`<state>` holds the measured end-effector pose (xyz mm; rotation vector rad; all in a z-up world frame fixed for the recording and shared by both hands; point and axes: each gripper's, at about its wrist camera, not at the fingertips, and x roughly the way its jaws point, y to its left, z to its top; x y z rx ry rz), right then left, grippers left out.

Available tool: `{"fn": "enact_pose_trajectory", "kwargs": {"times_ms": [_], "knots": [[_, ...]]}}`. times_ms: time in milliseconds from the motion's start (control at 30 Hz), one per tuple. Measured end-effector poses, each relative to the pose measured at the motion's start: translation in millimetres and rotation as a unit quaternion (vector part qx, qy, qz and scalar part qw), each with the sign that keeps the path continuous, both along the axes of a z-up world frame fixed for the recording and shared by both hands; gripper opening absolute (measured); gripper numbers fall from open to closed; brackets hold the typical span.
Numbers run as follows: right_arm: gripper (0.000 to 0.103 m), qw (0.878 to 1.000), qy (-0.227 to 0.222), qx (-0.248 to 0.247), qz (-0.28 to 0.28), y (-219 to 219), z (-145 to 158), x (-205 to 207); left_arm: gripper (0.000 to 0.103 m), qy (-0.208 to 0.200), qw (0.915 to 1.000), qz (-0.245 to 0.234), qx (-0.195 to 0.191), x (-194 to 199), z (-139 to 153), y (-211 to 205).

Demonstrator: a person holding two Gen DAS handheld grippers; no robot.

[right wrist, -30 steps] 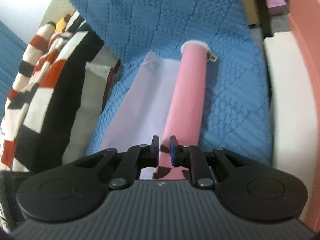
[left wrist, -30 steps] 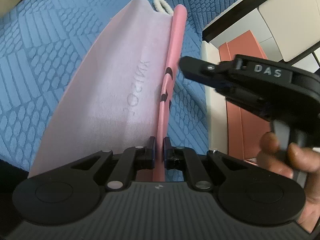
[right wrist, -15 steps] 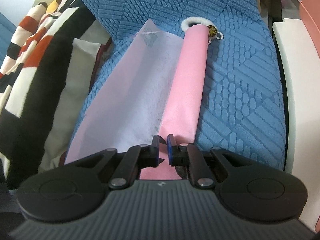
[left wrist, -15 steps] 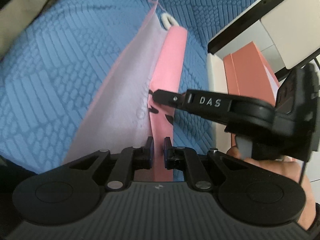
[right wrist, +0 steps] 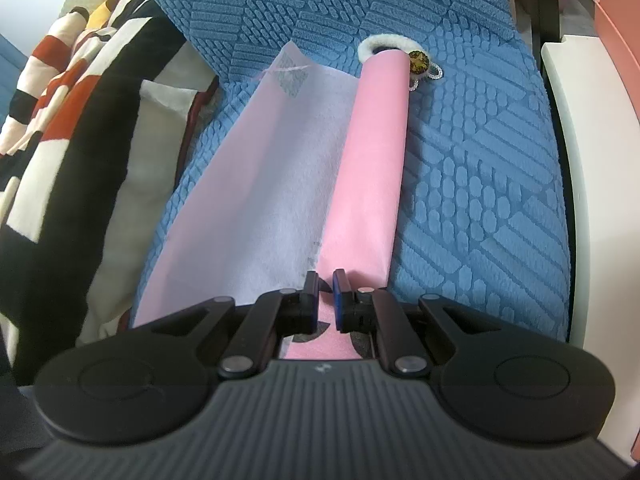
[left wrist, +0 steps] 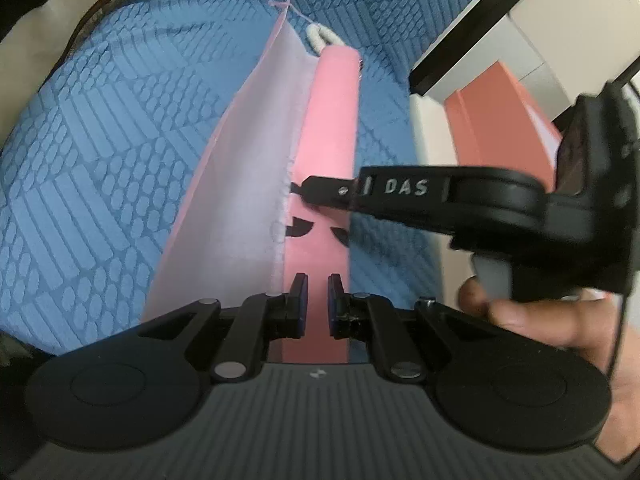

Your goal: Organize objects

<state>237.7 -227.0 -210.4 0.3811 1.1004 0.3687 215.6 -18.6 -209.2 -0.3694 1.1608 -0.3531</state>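
Observation:
A pink cloth [left wrist: 324, 144] lies lengthwise on a blue textured cover [left wrist: 88, 160], its right edge folded over so the pale underside [left wrist: 248, 184] shows on the left. It also shows in the right wrist view [right wrist: 372, 152]. My left gripper [left wrist: 316, 292] stands slightly open over the cloth's near end. My right gripper [right wrist: 326, 284] is nearly shut on the folded pink edge; it shows from the side in the left wrist view [left wrist: 304, 190], its tip on the fold. A white ring [right wrist: 384, 46] with a small charm [right wrist: 418, 62] lies at the cloth's far end.
A striped black, white and red fabric [right wrist: 60, 120] lies left of the blue cover [right wrist: 480, 160]. A cream ledge [right wrist: 592, 168] and a terracotta box [left wrist: 492, 120] run along the right side.
The left gripper's jaws have opened a little off the cloth edge. The right gripper has moved down onto the fold, and the folded pink strip now lies flatter and wider.

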Motion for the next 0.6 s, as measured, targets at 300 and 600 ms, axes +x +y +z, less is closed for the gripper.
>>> {"fn": "enact_pose_trajectory", "kwargs": {"times_ms": [300,600], "knots": [[0.030,0.998,-0.034,-0.046,-0.035,-14.9,9.0,12.9,0.010,0.009,0.9998,-0.006,0.016,7.2,-10.9,-4.8],[0.044,0.999,-0.003,0.014,-0.049,-14.0,-2.5,17.5,0.010,0.018,0.9998,0.006,0.002,9.8,-13.1,3.5]]}}
